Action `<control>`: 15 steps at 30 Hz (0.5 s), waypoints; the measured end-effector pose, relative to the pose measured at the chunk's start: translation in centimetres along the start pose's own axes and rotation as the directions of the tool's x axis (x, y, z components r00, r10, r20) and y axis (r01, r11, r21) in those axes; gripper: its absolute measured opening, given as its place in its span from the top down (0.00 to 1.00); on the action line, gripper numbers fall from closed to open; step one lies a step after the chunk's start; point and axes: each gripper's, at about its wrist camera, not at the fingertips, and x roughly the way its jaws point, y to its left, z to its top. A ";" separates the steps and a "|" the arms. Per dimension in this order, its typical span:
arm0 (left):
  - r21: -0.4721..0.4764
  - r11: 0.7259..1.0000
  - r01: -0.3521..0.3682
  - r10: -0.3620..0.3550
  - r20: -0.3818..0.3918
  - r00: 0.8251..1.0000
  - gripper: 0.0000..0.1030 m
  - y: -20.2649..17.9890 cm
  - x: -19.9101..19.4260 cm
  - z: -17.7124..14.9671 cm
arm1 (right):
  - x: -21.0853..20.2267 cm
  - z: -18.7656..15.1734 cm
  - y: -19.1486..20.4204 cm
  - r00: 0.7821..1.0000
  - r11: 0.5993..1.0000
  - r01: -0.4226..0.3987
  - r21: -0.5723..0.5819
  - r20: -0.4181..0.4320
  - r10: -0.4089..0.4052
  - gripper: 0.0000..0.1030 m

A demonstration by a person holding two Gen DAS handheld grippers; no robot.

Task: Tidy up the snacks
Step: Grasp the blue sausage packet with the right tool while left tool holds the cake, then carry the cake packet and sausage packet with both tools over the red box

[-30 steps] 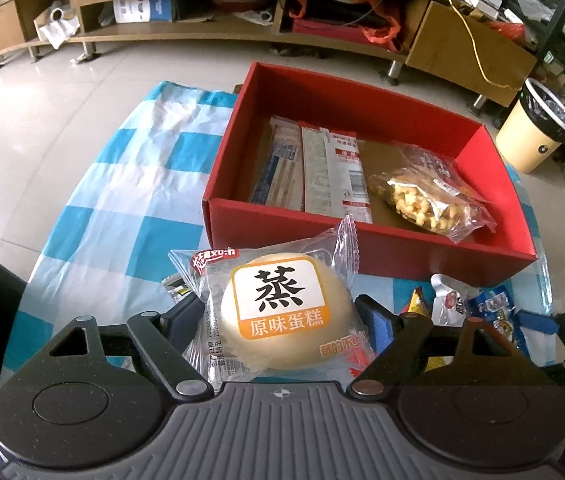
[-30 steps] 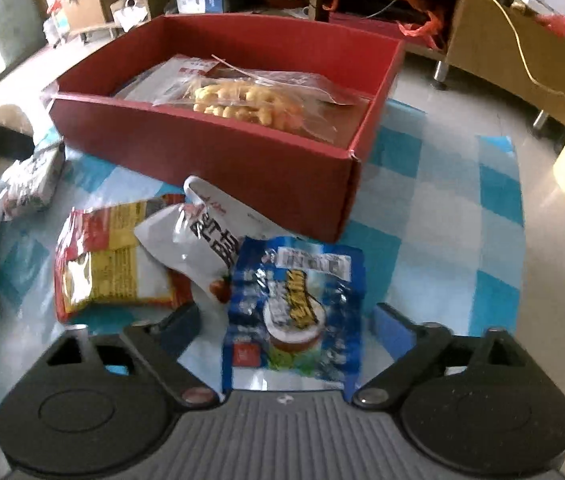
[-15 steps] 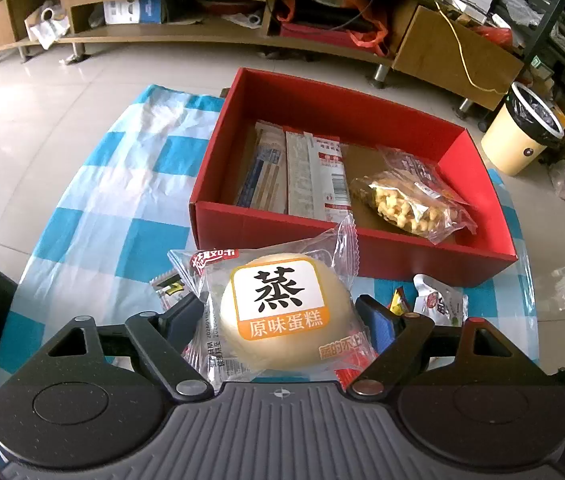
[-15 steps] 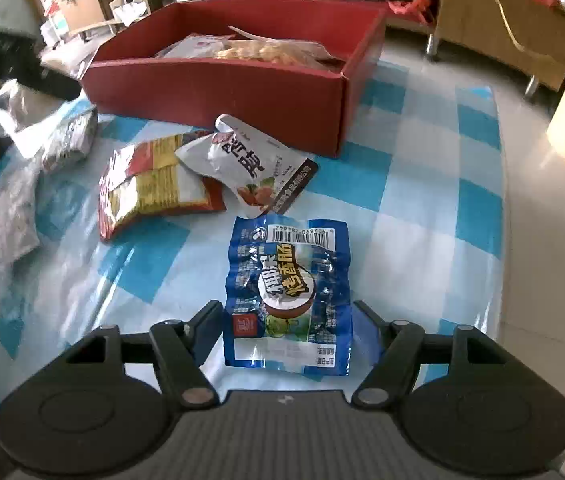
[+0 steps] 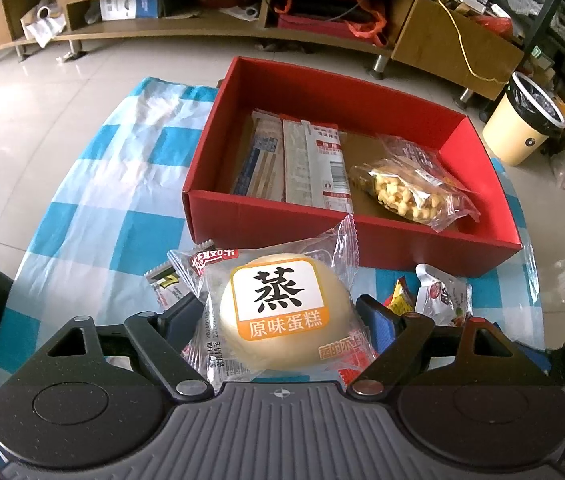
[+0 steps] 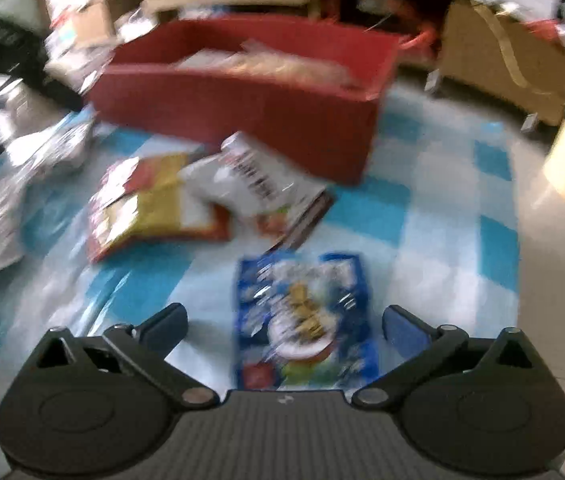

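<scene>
The left claw [image 5: 280, 314] is clenching a wrapped steamed cake [image 5: 282, 312], its pads pressing the clear wrapper on both flanks. The cake is sitting at six o'clock from the red box [image 5: 354, 236], just in front of its near wall and not yet over the rim. Inside the box, flat packets [image 5: 294, 160] are lying at nine o'clock and a clear bag of puffed snacks [image 5: 410, 192] at three o'clock.

The right claw [image 6: 284, 326] is opening, its jaws standing wide of a blue snack packet [image 6: 304, 320] that is lying flat on the checked table [image 6: 434, 240] between them, untouched. At eleven o'clock from that packet, a white pouch [image 6: 258, 184] and a yellow-and-red bag [image 6: 150, 204] are resting near the box; this view is blurred.

The cake looks light and soft, so a hard squeeze would probably crush it, and the film is likely slippery. Holding it across the widest part seems safest. The blue packet looks thin and limp; pinching its side edges should be working best.
</scene>
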 end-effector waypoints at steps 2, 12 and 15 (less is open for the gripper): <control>0.002 1.000 0.002 -0.002 -0.003 1.000 0.15 -0.1 0.1 0.0 | 0.1 0.6 -0.1 0.999 1.000 -0.001 0.002 -0.032 0.001 0.00; -0.012 1.000 0.016 -0.016 0.001 1.000 0.15 0.2 -0.2 0.1 | -1.4 0.4 -2.2 1.000 0.999 -0.004 0.051 -0.026 0.005 0.34; -0.001 1.000 0.017 -0.017 0.010 1.000 0.15 -0.1 -0.4 0.1 | -1.7 0.6 -2.1 1.000 0.998 -0.006 0.059 -0.019 0.007 0.35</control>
